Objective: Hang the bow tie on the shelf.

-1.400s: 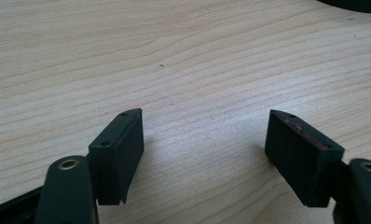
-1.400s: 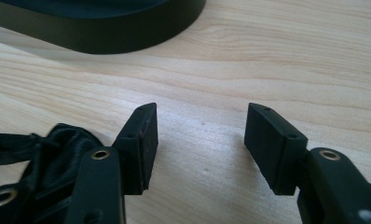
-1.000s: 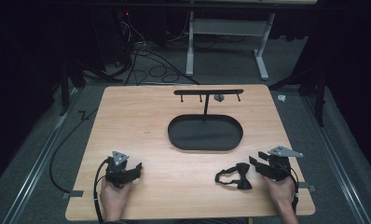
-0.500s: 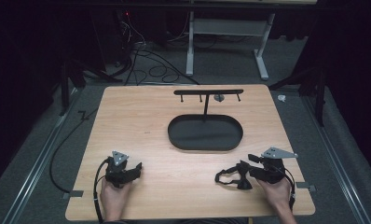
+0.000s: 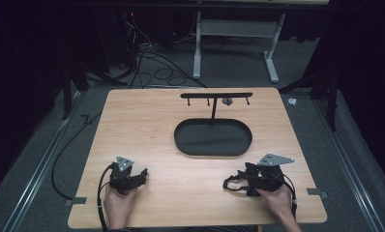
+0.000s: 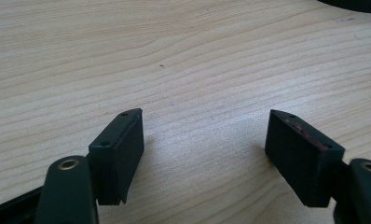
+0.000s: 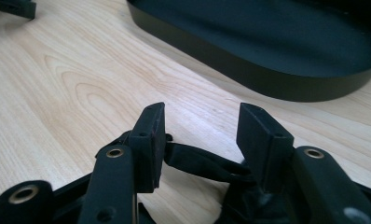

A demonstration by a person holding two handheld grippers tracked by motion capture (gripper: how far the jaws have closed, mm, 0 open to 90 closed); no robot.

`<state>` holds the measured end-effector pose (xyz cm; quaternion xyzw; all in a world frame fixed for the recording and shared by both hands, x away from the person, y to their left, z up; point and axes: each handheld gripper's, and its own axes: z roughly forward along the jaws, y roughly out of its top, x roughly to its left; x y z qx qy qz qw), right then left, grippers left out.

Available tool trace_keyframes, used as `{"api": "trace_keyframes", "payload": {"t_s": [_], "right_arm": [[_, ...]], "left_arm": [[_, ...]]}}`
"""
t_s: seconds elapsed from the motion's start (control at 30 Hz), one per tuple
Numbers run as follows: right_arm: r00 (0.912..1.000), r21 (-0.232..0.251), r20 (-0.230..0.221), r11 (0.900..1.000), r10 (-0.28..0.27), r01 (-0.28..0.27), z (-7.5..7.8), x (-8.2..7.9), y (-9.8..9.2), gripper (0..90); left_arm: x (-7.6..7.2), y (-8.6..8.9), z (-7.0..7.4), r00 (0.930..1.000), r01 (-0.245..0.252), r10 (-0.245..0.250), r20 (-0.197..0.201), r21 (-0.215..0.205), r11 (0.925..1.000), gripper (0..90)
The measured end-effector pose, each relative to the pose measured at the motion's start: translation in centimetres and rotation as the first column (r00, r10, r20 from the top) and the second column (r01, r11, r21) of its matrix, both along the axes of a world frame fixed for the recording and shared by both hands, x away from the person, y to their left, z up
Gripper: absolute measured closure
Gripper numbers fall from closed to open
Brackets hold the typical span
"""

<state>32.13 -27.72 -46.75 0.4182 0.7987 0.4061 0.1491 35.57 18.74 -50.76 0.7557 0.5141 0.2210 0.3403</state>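
A black looped strap (image 5: 234,182) lies on the wooden table (image 5: 147,130) near the front right. My right gripper (image 5: 247,180) points left at it, jaws apart. In the right gripper view the strap (image 7: 197,163) runs low across the gap of the right gripper (image 7: 202,116), and neither jaw presses on it. My left gripper (image 5: 140,175) rests at the front left; in its own view the left gripper (image 6: 204,126) stands wide open over bare wood.
A black oval base (image 5: 212,140) sits mid-table with a T-shaped rack (image 5: 215,95) rising from its far side; a small grey piece (image 5: 227,101) hangs on the bar. Cables (image 5: 152,58) and a desk frame lie on the floor beyond.
My right gripper has slid left and lowered onto the strap, so the strap now lies between its jaws. The left gripper has stayed put.
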Motion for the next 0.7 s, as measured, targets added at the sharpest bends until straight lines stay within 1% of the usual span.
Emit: {"api": "trace_keyframes", "payload": {"t_s": [0.1,0.27,0.7], "right_arm": [[0.9999,-0.005,-0.002,1.000,0.013,-0.013,-0.1,0.0,0.4,53.7],[0.9994,-0.028,-0.006,0.999,0.035,-0.035,-0.2,0.2,1.0,54.3],[0.9970,-0.051,-0.021,0.996,0.074,-0.075,-0.8,0.5,2.2,54.7]], "left_arm": [[0.0,0.0,0.0,1.0000,0.000,0.000,0.000,0.000,1.0000,28.5],[0.0,0.0,0.0,1.0000,0.000,0.000,0.000,0.000,1.0000,28.5],[0.0,0.0,0.0,1.0000,0.000,0.000,0.000,-0.001,1.0000,28.5]]}}
